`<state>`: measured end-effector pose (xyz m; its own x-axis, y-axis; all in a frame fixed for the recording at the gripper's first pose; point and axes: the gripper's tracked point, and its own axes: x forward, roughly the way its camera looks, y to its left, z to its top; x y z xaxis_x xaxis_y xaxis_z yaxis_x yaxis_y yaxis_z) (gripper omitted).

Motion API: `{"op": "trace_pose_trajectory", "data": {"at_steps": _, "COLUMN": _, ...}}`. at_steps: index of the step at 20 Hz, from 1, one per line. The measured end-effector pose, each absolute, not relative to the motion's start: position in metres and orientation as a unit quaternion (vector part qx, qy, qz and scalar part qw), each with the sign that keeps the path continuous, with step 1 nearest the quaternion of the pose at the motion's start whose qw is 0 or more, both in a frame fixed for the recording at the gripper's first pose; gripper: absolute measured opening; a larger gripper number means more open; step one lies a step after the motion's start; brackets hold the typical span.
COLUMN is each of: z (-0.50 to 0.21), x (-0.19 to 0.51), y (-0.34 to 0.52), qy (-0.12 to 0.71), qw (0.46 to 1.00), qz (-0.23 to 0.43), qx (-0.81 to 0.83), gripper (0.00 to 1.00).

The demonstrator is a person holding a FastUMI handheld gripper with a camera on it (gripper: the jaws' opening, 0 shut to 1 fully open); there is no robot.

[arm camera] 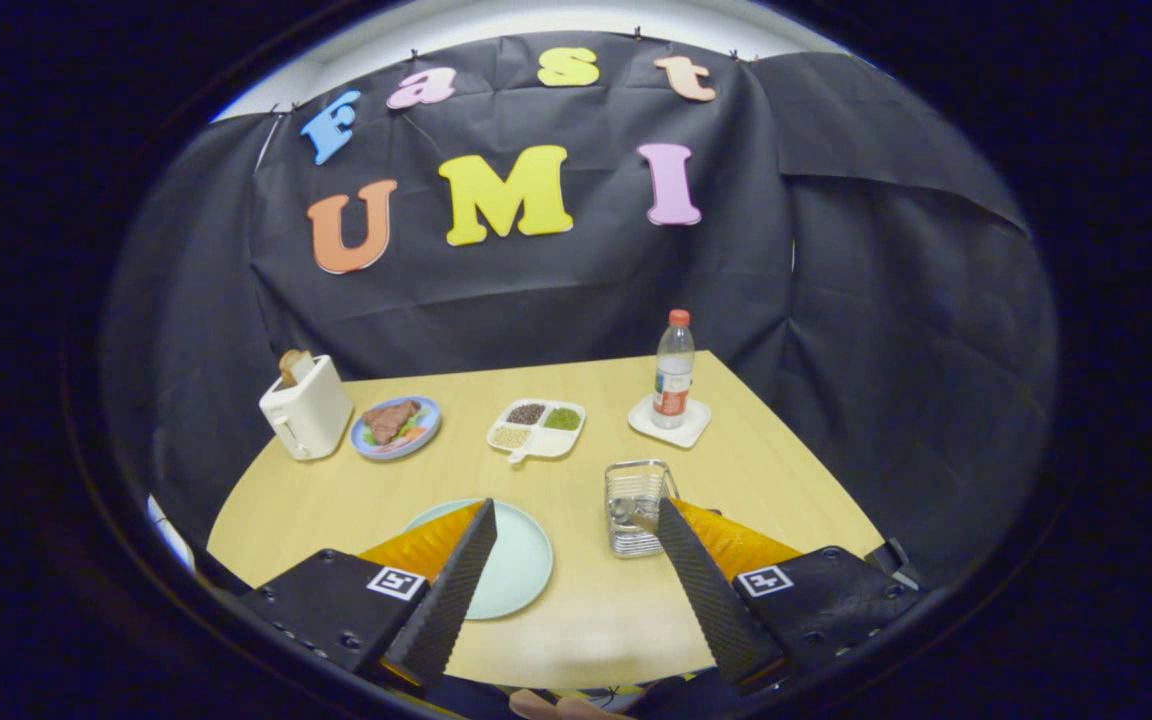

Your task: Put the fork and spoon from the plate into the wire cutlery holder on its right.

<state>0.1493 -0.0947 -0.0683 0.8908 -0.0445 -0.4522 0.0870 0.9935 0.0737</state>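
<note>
While your gripper hangs above the near edge of the table, its fingers stand spread wide with nothing between them but bare tabletop. The left finger overlaps the pale green plate, the right finger overlaps the near right corner of the wire cutlery holder.

Key relation: plate lies ahead and left of the fingers' midline, holder ahead and right, the two near each other but apart. The holder stands upright, open top facing up, just beyond the right fingertip.

No fork or spoon is visible on the part of the plate that shows. Something shiny sits inside the holder, possibly cutlery already dropped in, but the wire and glare make it hard to tell; you can't make out handles or heads. So no long axis to read for either utensil. My guess is the task is at or near its end, but check the plate's hidden left part, which your left finger covers.

If a utensil is left there, you'd need to swing left and come down onto the plate; if not, just back off without clipping the holder with the right finger.

Farther back, well clear: a toaster with bread in it, a blue plate of food, a divided dish, a bottle on a coaster. A bit of a hand shows at the very near edge under the gripper, mostly cut off.
</note>
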Motion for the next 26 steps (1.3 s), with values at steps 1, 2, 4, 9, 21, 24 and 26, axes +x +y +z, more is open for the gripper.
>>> {"op": "trace_pose_trajectory", "data": {"at_steps": 1, "z": -0.059, "x": 0.139, "y": -0.089, "qy": 0.216, "qw": 0.975, "qz": -0.033, "qx": 0.042, "gripper": 0.97}}
{"op": "trace_pose_trajectory", "data": {"at_steps": 2, "z": -0.052, "x": 0.129, "y": -0.085, "qy": 0.202, "qw": 0.978, "qz": -0.032, "qx": 0.038, "gripper": 0.97}}
{"op": "trace_pose_trajectory", "data": {"at_steps": 4, "z": -0.036, "x": 0.108, "y": -0.076, "qy": 0.178, "qw": 0.983, "qz": -0.029, "qx": 0.034, "gripper": 0.97}}
{"op": "trace_pose_trajectory", "data": {"at_steps": 9, "z": -0.009, "x": 0.060, "y": -0.059, "qy": 0.097, "qw": 0.995, "qz": -0.020, "qx": 0.024, "gripper": 0.97}}
{"op": "trace_pose_trajectory", "data": {"at_steps": 21, "z": -0.002, "x": -0.009, "y": -0.029, "qy": 0.010, "qw": 1.000, "qz": -0.013, "qx": -0.001, "gripper": 0.96}}
{"op": "trace_pose_trajectory", "data": {"at_steps": 24, "z": -0.003, "x": -0.009, "y": -0.027, "qy": 0.006, "qw": 1.000, "qz": -0.014, "qx": -0.013, "gripper": 0.96}}
{"op": "trace_pose_trajectory", "data": {"at_steps": 26, "z": -0.005, "x": -0.008, "y": -0.026, "qy": 0.007, "qw": 1.000, "qz": -0.016, "qx": -0.017, "gripper": 0.96}}
